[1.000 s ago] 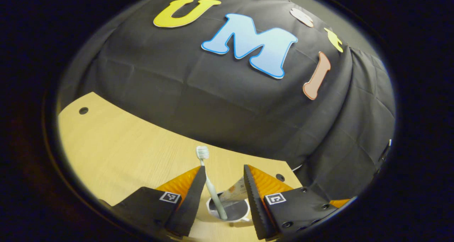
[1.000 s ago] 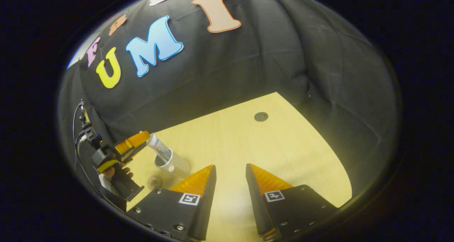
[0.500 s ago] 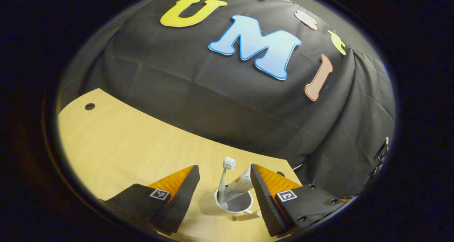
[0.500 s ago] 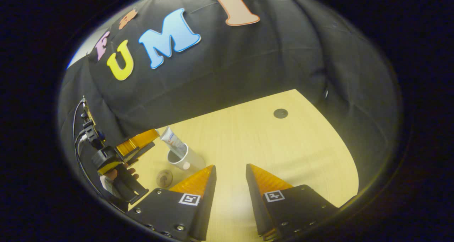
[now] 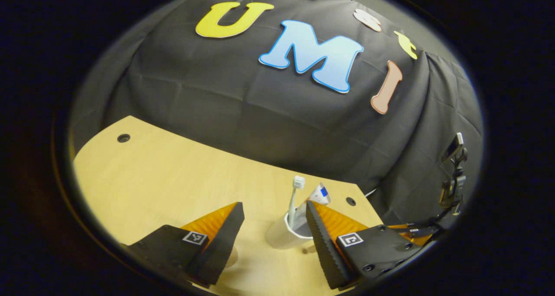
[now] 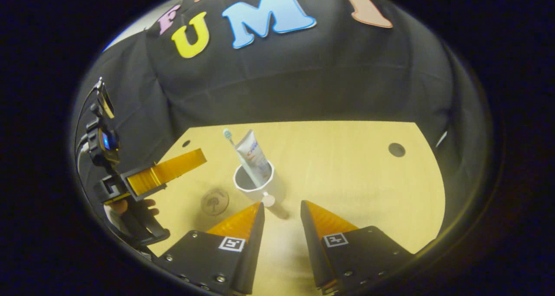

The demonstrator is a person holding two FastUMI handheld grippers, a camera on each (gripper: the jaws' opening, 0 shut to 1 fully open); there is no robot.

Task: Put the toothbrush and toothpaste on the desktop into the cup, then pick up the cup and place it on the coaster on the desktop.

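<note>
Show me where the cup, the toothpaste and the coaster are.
cup (image 6: 253, 184), right gripper view, on its white rim.
toothpaste (image 6: 253, 155), right gripper view, on the tube's body.
coaster (image 6: 215, 201), right gripper view, on its round face.

A light wooden table (image 6: 347, 179) is sitting in front of the black cloth wall (image 6: 282, 70). Small round holes are showing in the table: one (image 6: 396, 149) near the right back corner, one (image 6: 186, 143) near the left back corner. The black cloth is hanging down behind the table.
</note>
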